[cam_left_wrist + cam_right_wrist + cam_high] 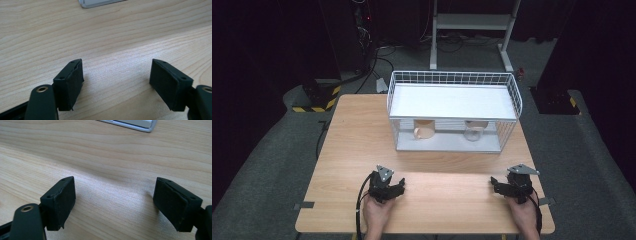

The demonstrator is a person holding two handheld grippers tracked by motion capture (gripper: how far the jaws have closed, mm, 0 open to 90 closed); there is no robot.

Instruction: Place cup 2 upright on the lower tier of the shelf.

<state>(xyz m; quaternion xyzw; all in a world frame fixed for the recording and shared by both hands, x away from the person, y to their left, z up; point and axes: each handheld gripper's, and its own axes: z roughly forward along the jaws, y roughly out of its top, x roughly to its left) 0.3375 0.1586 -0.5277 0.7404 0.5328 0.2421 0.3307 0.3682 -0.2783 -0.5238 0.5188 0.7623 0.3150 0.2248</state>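
Wooden table [352, 150] in a dark room, with a white wire rack [453, 107] at its far side and two hand-held grippers at its near edge.

Both grippers rest low over the bare wood, well apart from each other and from the rack. On the left, the left gripper [398, 186] has its jaws spread with nothing between them; the left gripper view shows plain wood between the two black pads [71, 83]. On the right, the right gripper [495, 184] is also open and holds nothing, and its pads [61, 201] stand apart over the wood. Under the shelf of the rack, a tan cup [424, 130] lies at the left, and a clear glass [474, 131] is at the right.
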